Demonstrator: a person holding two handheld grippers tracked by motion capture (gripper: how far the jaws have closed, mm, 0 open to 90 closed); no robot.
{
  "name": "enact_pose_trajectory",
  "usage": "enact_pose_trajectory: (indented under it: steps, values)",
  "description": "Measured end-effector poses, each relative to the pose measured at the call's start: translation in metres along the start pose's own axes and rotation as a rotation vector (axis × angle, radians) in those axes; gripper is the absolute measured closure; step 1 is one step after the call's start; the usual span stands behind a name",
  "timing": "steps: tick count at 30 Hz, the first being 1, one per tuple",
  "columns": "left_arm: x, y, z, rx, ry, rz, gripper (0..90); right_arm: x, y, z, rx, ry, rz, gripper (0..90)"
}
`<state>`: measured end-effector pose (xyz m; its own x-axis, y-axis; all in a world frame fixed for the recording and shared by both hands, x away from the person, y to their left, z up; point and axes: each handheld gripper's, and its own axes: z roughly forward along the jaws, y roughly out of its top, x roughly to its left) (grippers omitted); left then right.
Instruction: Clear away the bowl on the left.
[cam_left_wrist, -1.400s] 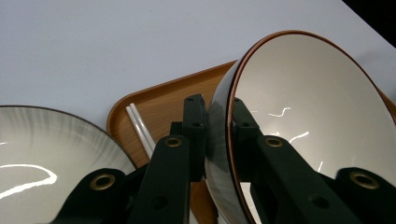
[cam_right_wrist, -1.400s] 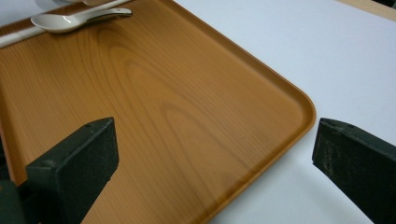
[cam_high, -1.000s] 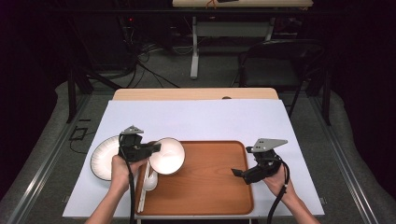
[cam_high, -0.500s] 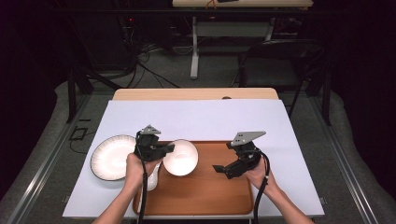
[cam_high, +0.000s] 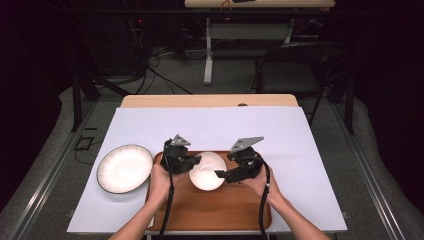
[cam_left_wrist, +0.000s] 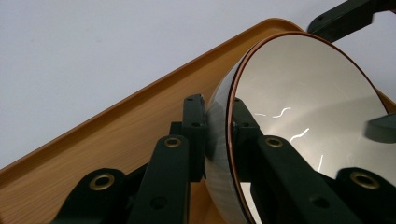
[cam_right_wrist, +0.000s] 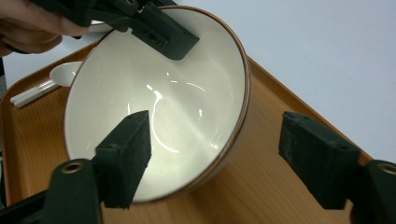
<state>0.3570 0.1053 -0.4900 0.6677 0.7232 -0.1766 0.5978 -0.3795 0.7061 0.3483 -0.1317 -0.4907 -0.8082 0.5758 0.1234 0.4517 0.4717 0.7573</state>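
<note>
Both hands have travelled toward the middle of the tray (cam_high: 240, 212) since the earlier frames: the left gripper (cam_high: 192, 161) has carried the white bowl (cam_high: 206, 171) rightward, away from the ribbed plate (cam_high: 124, 168), and the right gripper (cam_high: 220, 174) has come in from the tray's right side to meet it.

That left gripper is clamped on the bowl's rim, one jaw inside and one outside, as the left gripper view shows (cam_left_wrist: 217, 140). The bowl (cam_right_wrist: 159, 102) hangs tilted above the tray, mouth turned toward the right gripper (cam_right_wrist: 215, 158), whose jaws are spread wide with one pad over the bowl's inside and the other outside the wall, neither pressing.

The likely trouble is the glazed rim: held at one edge only and tilted, the bowl could pivot or slip from the pads and drop onto the tray (cam_right_wrist: 261, 186). If the right jaws close off-centre or the left lets go early, it may twist out. A white spoon (cam_right_wrist: 63, 74) lies on the tray behind it and could be struck.

A pale sheet (cam_high: 210, 125) covers the wooden counter (cam_high: 210, 100). Beyond lie a dark room, cables on the floor (cam_high: 165, 65), a black chair (cam_high: 300, 65) and another table's legs (cam_high: 207, 50).
</note>
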Motion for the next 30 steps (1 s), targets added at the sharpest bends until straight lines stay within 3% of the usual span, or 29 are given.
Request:
enact_pose_trajectory:
  steps: [8, 10, 13, 20, 26, 30]
  values:
    - [-0.011, 0.0, 0.002, -0.017, -0.018, 0.015, 80.5, -0.003, -0.002, 0.008, 0.062, -0.051, 0.042, 53.3]
    - [-0.013, 0.0, 0.001, -0.027, -0.011, 0.021, 80.5, -0.004, -0.003, 0.009, 0.074, -0.064, 0.056, 63.7]
    - [-0.017, 0.0, 0.001, -0.027, 0.004, 0.045, 80.2, -0.005, -0.003, 0.01, 0.079, -0.069, 0.062, 71.2]
    - [-0.021, -0.003, 0.005, -0.026, -0.007, 0.05, 78.4, -0.004, -0.003, 0.011, 0.087, -0.102, 0.055, 79.1]
    - [-0.028, -0.003, 0.009, -0.034, -0.019, 0.071, 77.8, -0.002, -0.001, 0.005, 0.074, -0.177, 0.015, 83.1]
    - [-0.026, -0.003, 0.006, -0.037, -0.036, 0.079, 71.6, -0.002, -0.001, 0.005, 0.082, -0.194, 0.007, 83.1]
